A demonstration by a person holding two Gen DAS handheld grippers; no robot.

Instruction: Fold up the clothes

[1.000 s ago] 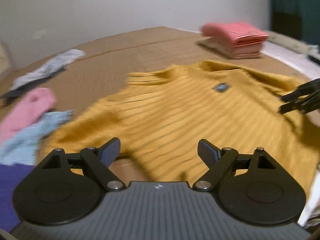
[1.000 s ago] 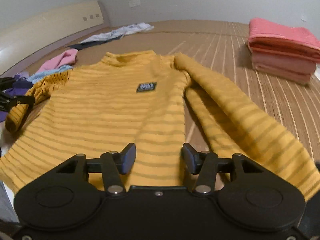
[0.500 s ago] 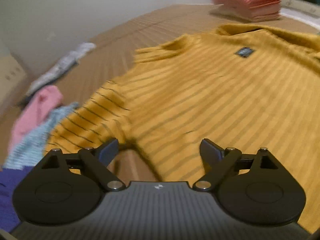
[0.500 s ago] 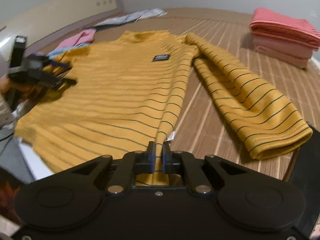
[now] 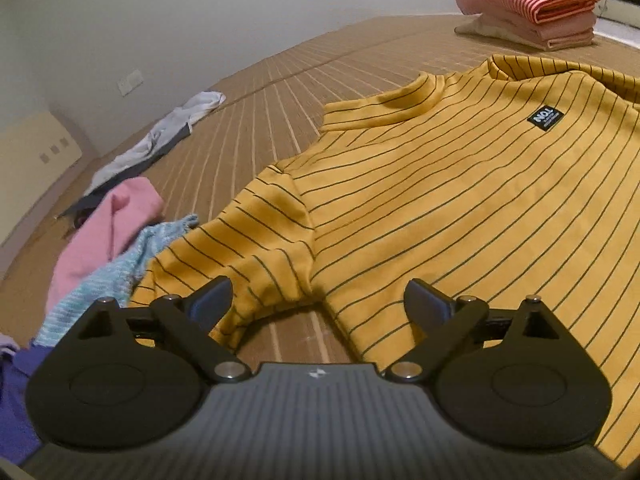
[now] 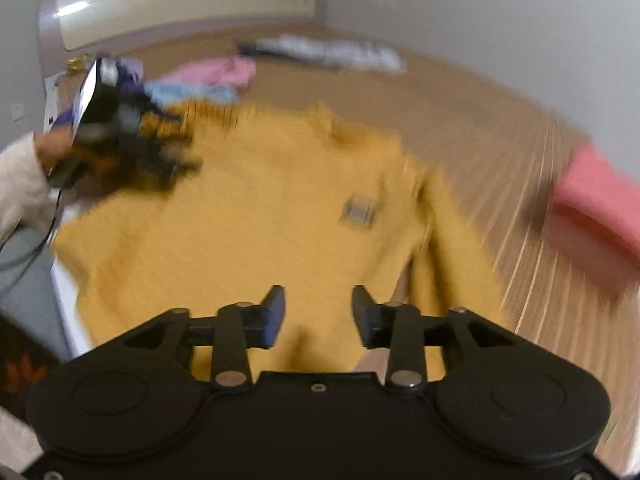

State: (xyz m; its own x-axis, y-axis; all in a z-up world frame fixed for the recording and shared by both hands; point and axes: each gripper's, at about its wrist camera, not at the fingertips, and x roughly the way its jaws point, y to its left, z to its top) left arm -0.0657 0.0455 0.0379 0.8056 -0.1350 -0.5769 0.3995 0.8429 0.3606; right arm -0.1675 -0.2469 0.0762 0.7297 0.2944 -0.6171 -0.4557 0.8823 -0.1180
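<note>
A yellow sweater with thin dark stripes lies spread face up on the woven mat, its small black chest label showing. My left gripper is open wide, low over the bunched left sleeve near the armpit, with no cloth between its pads. The right wrist view is blurred by motion. There my right gripper hovers above the sweater near its hem, its jaws opening and nothing pinched between them. My left gripper also shows at that view's upper left, held by a hand in a pale sleeve.
A stack of folded pink clothes sits at the far right of the mat. Left of the sweater lie a pink garment, a light blue knit, a purple piece and a white and grey garment.
The right gripper closed at the sweater's hem half a second ago, then opened, rose and rolled. The left gripper sank closer to the left sleeve and stayed open.
</note>
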